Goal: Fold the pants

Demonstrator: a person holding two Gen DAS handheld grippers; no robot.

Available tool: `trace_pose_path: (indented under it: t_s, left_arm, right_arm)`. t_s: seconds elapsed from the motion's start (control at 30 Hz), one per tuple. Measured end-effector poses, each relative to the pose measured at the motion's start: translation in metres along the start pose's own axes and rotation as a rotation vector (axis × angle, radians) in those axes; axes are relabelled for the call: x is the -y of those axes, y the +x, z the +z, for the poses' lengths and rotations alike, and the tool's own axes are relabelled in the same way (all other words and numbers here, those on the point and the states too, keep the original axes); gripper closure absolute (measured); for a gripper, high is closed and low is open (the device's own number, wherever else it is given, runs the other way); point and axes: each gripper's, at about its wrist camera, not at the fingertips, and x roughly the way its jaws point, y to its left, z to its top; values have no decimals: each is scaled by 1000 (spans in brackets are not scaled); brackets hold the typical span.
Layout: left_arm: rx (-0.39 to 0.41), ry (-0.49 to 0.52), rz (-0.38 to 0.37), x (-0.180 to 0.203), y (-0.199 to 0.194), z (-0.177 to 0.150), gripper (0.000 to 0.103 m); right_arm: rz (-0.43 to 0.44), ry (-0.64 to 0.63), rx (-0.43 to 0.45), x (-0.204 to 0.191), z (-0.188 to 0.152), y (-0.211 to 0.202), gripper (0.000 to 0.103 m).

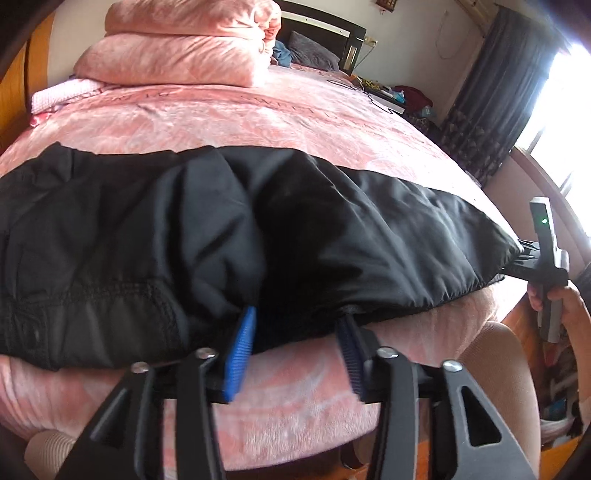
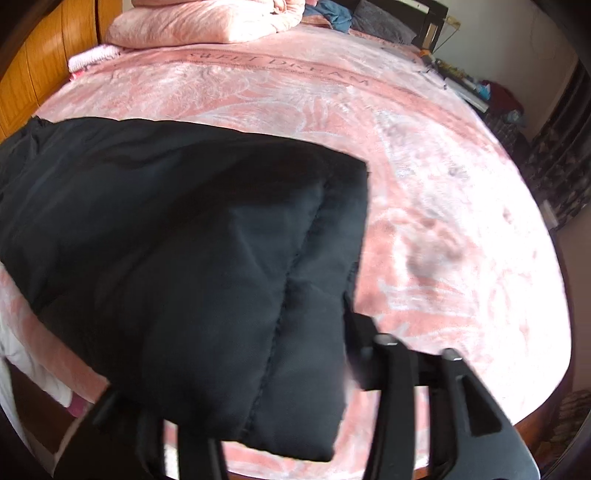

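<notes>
While the black padded pants (image 1: pixel 229 236) lie across the pink bed blanket's (image 1: pixel 258 122) 6 o'clock edge, pinched by the right gripper (image 1: pixel 524 258) at 3 o'clock and straddled by the parted left gripper (image 1: pixel 295 350), slippage off the bedside is risked.

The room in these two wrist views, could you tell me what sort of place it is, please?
Most likely a home bedroom. The black pants lie on a bed covered by a pink blanket, folded pink bedding is stacked near a dark headboard, and curtains hang beside a bright window.
</notes>
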Motion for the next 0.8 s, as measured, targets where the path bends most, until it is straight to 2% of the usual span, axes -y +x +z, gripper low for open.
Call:
trace_pose_path:
  t_s: [0.03, 0.07, 0.1, 0.2, 0.3, 0.4, 0.47, 0.5, 0.67, 0.73, 0.8]
  left_arm:
    - [3, -19, -16, -4, -9, -2, 36]
    - [15, -48, -21, -9, -18, -3, 16]
    - [36, -84, -19, -16, -30, -6, 13]
    - [64, -191, 1, -50, -66, -11, 13]
    - [94, -305, 153, -99, -96, -16, 13]
    - [101, -495, 293, -163, -115, -26, 13]
    - [87, -622, 362, -202, -121, -36, 15]
    - [92, -694, 373, -222, -124, -42, 15]
    - [117, -936, 286, -286, -121, -63, 19]
    - [123, -977, 242, -298, -114, -65, 21]
    - [144, -958, 237, -303, -111, -61, 30]
  right_arm:
    - [-1, 1, -1, 2, -2, -2, 42]
    - [11, 8, -7, 5, -3, -4, 42]
    - [17, 22, -13, 9, -5, -6, 42]
    - [-18, 59, -23, 22, -13, -16, 42]
    - [-45, 120, -19, 33, -19, -30, 42]
    - [-76, 175, 1, 38, -19, -42, 42]
    - [-54, 222, 21, 37, -16, -49, 42]
    - [-41, 232, 32, 34, -14, -53, 43]
    - [-3, 225, 81, 12, 0, -68, 43]
    - [-3, 230, 84, 9, 0, -71, 43]
    - [-2, 243, 73, 9, -2, -68, 43]
